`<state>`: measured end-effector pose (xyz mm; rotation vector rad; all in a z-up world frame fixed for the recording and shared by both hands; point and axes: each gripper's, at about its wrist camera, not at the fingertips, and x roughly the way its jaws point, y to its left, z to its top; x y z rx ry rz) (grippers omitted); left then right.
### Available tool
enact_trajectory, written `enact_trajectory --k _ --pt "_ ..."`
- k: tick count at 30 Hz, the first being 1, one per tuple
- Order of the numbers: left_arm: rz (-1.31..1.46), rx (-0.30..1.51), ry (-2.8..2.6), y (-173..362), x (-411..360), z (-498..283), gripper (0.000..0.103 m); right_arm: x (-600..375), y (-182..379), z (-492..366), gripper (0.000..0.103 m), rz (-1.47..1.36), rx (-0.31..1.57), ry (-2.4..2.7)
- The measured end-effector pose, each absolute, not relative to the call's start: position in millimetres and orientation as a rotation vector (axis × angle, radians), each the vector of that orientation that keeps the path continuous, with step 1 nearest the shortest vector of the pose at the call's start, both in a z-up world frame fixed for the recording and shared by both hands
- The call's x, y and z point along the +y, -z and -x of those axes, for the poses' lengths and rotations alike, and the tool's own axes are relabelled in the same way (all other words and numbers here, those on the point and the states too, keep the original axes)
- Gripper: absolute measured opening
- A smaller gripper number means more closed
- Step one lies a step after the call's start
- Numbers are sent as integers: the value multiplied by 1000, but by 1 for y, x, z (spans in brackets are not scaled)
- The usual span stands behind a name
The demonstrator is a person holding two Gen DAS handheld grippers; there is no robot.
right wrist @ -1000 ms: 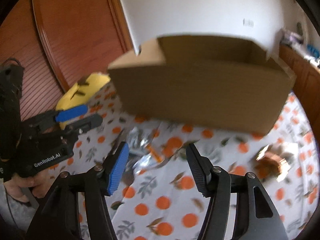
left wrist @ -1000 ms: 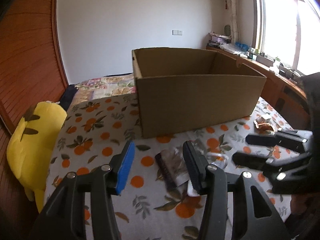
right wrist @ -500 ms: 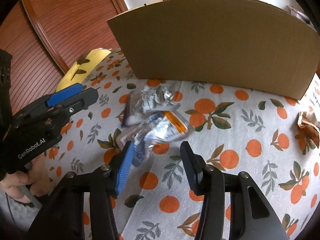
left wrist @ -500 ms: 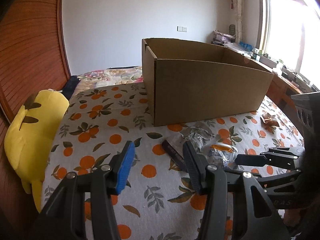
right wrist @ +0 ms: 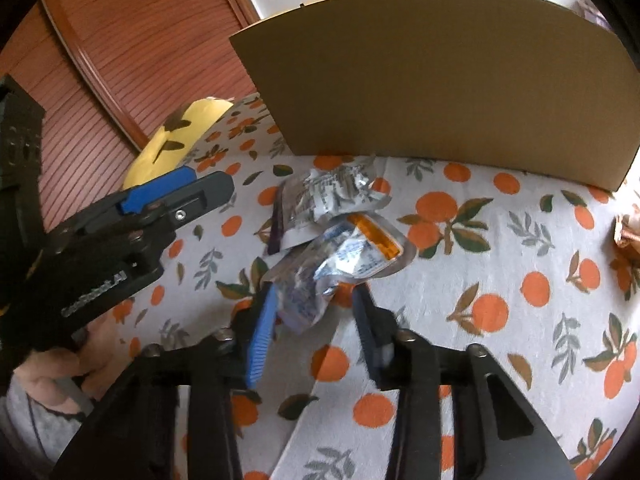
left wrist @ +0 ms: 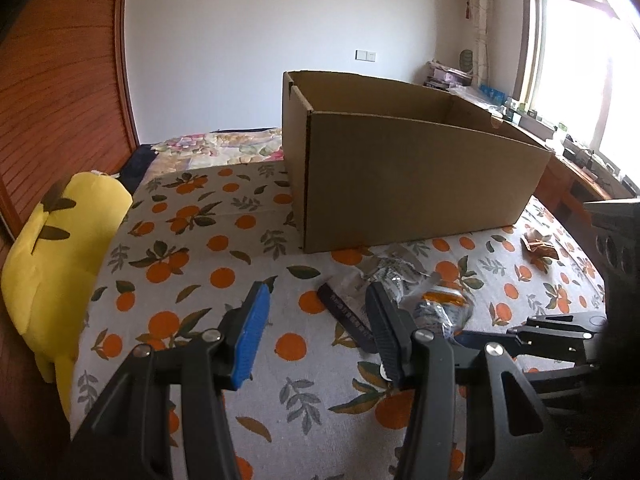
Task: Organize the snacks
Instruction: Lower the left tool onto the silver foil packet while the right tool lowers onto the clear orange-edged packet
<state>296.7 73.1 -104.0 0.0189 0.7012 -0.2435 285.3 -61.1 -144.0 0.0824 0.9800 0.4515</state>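
Several silver snack packets lie in a pile on the orange-print cloth in front of an open cardboard box [left wrist: 404,176], also in the right wrist view [right wrist: 440,80]. The nearest packet [right wrist: 320,276] has blue print and an orange patch; another crinkled one [right wrist: 332,196] lies behind it. The pile also shows in the left wrist view [left wrist: 424,300]. My right gripper [right wrist: 314,312] is open, its fingers either side of the nearest packet's near end. My left gripper [left wrist: 316,320] is open and empty, hovering left of the pile; it shows in the right wrist view [right wrist: 176,196].
A brown wrapped snack [left wrist: 538,242] lies at the right by the box, also in the right wrist view [right wrist: 628,232]. A yellow plush toy [left wrist: 60,248] sits at the cloth's left edge. A wooden wall [left wrist: 52,100] stands left; a cluttered desk [left wrist: 580,160] under the window at right.
My right gripper has moved down and forward onto the pile, so its fingers now flank the nearest packet. My left gripper has shifted slightly; the box looks farther right.
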Motion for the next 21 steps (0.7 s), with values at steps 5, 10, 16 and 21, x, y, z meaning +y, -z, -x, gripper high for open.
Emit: enact_trajectory --k 5,10,16,21 --pt "-28 713 265 102 70 -304 51 -69 144 -283 7 -81 989 -475" --pt "-64 765 338 108 54 -319 52 -85 136 -274 7 -61 966 -461" --pt "-106 814 390 114 37 -337 53 -108 129 -264 7 -30 939 -433" --pt "-149 874 460 120 22 -354 57 -123 134 -262 7 -17 941 -408"
